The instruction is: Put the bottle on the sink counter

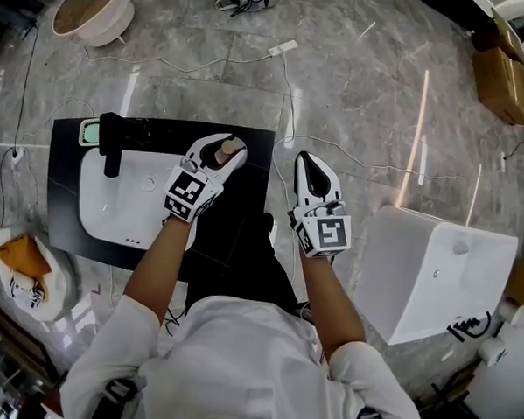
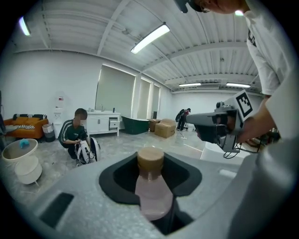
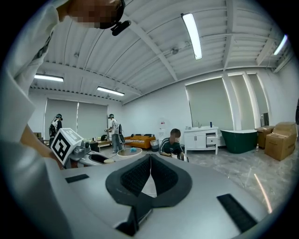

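A small pale-pink bottle (image 2: 152, 193) with a tan cap (image 2: 150, 159) stands upright between the black pads of my left gripper (image 2: 152, 179), which is shut on it. In the head view the left gripper (image 1: 221, 151) holds the bottle's cap (image 1: 229, 146) over the right part of the black sink counter (image 1: 251, 173), beside the white basin (image 1: 122, 197). I cannot tell whether the bottle's base touches the counter. My right gripper (image 1: 307, 165) hovers just right of the counter; its jaws (image 3: 150, 173) are shut with nothing between them.
A black faucet (image 1: 110, 144) and a pale green dish (image 1: 89, 131) sit at the counter's far left. A white tub (image 1: 434, 275) stands to the right, cardboard boxes (image 1: 505, 77) at the far right. Cables and a power strip (image 1: 284, 48) lie on the marble floor. A round stool (image 1: 93, 11) is at top left.
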A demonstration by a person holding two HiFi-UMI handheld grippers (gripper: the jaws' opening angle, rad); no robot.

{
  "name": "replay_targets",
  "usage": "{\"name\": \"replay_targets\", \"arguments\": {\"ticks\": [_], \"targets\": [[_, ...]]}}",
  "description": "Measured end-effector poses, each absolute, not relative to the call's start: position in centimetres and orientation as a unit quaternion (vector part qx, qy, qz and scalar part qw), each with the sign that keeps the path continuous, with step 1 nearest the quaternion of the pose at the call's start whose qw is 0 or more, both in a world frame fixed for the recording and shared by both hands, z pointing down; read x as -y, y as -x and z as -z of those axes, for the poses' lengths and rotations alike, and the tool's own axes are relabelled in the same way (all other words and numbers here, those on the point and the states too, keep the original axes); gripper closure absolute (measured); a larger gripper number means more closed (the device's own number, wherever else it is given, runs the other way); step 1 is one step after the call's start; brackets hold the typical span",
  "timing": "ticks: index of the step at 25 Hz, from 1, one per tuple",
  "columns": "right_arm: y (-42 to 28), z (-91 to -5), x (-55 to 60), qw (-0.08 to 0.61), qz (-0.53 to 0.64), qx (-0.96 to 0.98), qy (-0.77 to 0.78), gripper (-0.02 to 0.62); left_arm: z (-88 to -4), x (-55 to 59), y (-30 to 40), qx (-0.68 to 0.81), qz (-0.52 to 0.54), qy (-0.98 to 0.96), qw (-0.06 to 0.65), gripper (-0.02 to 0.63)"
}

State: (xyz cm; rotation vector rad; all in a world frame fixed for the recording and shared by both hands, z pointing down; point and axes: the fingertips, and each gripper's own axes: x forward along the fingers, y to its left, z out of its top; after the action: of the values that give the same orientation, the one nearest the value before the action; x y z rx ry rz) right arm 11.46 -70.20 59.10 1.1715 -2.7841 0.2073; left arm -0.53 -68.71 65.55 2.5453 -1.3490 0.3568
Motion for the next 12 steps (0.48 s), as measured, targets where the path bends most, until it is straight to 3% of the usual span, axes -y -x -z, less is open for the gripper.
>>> {"name": "replay_targets", "arguments": {"ticks": [12], "targets": [[-14.2,-60.5,70.3,0.064,-0.091,0.918,-0.38,0.58,-69.2,71.4,-0.6,0.475,-0.139,-0.862,0.107,0.468]]}}
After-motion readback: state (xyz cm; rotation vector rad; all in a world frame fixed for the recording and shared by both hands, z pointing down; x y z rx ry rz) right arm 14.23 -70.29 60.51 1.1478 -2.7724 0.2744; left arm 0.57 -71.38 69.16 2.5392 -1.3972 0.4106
